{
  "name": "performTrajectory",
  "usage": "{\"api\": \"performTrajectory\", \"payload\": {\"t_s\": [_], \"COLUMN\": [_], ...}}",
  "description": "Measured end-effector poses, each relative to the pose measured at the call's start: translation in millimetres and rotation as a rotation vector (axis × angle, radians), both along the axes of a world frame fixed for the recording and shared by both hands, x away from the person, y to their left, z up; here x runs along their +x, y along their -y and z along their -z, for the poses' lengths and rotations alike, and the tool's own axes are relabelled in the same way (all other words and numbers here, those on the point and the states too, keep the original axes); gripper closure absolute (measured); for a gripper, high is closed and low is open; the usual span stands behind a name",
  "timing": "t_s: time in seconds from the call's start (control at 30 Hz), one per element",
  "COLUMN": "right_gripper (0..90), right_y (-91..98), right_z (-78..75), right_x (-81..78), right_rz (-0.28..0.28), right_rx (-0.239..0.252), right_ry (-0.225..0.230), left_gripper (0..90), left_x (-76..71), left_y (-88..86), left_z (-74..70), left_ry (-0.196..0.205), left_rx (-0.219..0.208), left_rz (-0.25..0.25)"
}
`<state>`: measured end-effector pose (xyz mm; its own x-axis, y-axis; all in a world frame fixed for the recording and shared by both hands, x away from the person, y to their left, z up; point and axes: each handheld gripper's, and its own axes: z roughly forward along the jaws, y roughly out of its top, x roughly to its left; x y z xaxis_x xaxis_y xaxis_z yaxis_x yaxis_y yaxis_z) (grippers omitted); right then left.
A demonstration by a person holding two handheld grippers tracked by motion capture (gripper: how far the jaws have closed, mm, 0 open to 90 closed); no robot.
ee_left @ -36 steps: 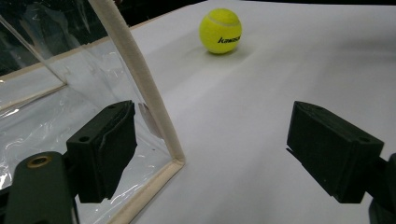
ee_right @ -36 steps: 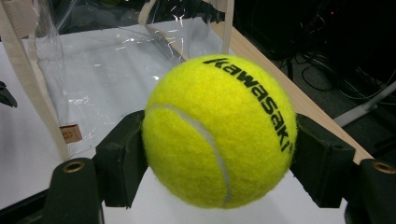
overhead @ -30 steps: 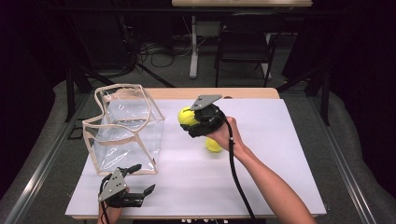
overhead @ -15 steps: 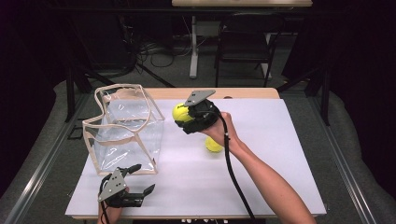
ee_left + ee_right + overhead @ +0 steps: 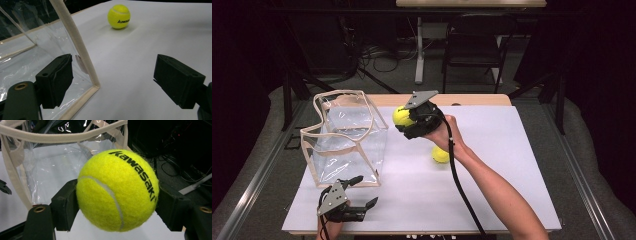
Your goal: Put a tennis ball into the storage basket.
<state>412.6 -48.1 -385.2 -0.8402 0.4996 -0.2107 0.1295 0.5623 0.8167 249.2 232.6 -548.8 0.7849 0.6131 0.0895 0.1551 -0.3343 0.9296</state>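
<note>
left gripper (image 5: pixel 362 192): low at the table's near left corner, jaws spread wide with nothing between them; in the left gripper view one jaw sits just beside the bag's bottom corner seam, not on it
clear bag (image 5: pixel 343 137): stands upright on the white table cover (image 5: pixel 512 175), left of centre, mouth open to the top; looks empty
bag handling: thin see-through plastic walls, beige fabric trim (image 5: pixel 75 37) on the edges; judged light, floppy and slick, likely to slide or tip if bumped; take it by the trim, not the film
bag rim: wavy, not a clean square, so the opening is narrower than the footprint suggests
held ball (image 5: pixel 402 116): yellow tennis ball, lifted off the table, just right of the bag's top rim and about level with it
right gripper (image 5: pixel 407 120): jaws pinched on the held ball, pads pressing on opposite sides across its middle (image 5: pixel 117 190); cable trails back along the forearm
ball handling: felt cover gives good friction, rubber core is springy, light; not fragile; judged to bounce or roll if dropped from height, so a low release inside the bag is safer
grip judgement: centred on the widest part, looks secure; an off-centre pinch would squirt it out
second ball (image 5: pixel 440 154): same kind, rests on the cover below the right hand, well apart from the bag; free to roll, take it across the middle from above
</note>
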Motion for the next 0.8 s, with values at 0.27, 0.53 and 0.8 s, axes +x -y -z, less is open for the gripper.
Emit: {"api": "performTrajectory", "payload": {"t_s": [0.27,0.53,0.8], "right_gripper": [26.4,26.4,26.3], "right_y": [-6.1,-11.0,-17.6], "right_z": [-8.4,-15.9,-23.3], "right_x": [2.3,6.2,10.8], "right_rz": [-0.007,-0.011,-0.013], "right_rx": [-0.005,-0.013,-0.017], "right_ry": [0.009,0.011,0.012], "left_gripper": [16.0,16.0,16.0], "left_x": [-0.1,0.2,0.1], "left_y": [-0.5,-0.6,-0.6], "left_z": [-0.2,-0.2,-0.2], "left_ry": [0.001,0.000,-0.002], "left_rx": [-0.002,-0.004,-0.004], "left_rz": [-0.002,0.000,-0.001]}}
